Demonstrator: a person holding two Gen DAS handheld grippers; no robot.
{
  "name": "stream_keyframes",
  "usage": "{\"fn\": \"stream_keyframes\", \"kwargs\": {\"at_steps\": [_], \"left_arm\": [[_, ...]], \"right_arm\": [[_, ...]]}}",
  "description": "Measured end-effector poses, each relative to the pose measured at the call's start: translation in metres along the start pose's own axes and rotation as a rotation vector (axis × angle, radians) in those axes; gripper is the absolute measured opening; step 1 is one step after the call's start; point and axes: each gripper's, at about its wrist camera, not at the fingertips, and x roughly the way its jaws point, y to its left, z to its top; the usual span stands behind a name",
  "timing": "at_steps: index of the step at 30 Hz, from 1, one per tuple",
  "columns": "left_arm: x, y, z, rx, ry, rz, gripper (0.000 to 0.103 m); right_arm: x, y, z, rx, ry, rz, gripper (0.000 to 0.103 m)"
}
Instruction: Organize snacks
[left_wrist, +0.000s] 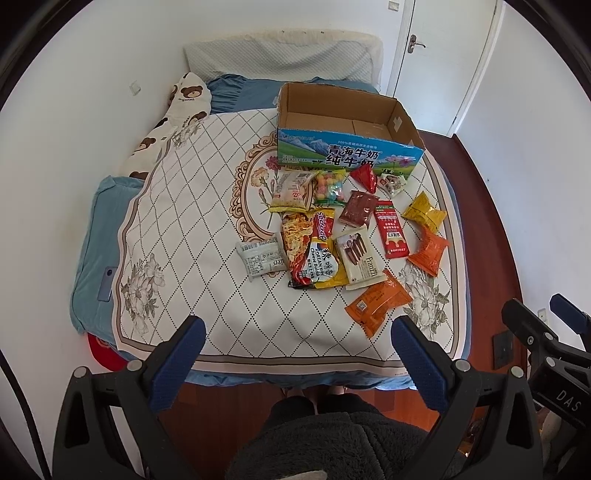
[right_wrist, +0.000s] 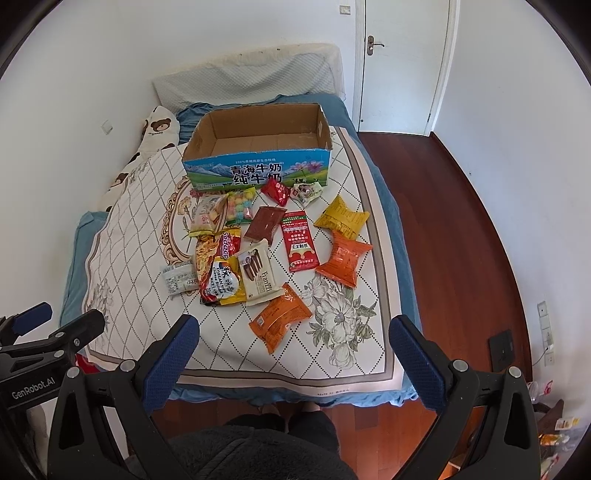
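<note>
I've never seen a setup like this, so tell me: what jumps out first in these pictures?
A bright scatter of snack packets lies on the patterned bed cover, just in front of an open, empty milk carton box printed with blue sky and mountains. Nearest the viewer, an orange packet lies closest to the bed's foot. Low in each view, the left gripper and right gripper hover with jaws wide apart, holding nothing.

White walls (left_wrist: 55, 147), white door (right_wrist: 402, 66) far right, red-brown wood floor (right_wrist: 443, 221), bed (left_wrist: 184, 221) with quilted cover, bear pillow (left_wrist: 188, 96), daylight.
</note>
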Motion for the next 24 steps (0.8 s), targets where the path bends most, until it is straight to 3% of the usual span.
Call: {"fn": "stream_keyframes", "kwargs": {"at_steps": [24], "left_arm": [[-0.013,0.013,-0.001,0.001,-0.028,0.0,0.103]], "right_arm": [[-0.012,0.008,0.007,-0.005,-0.023,-0.001,0.103]]}}
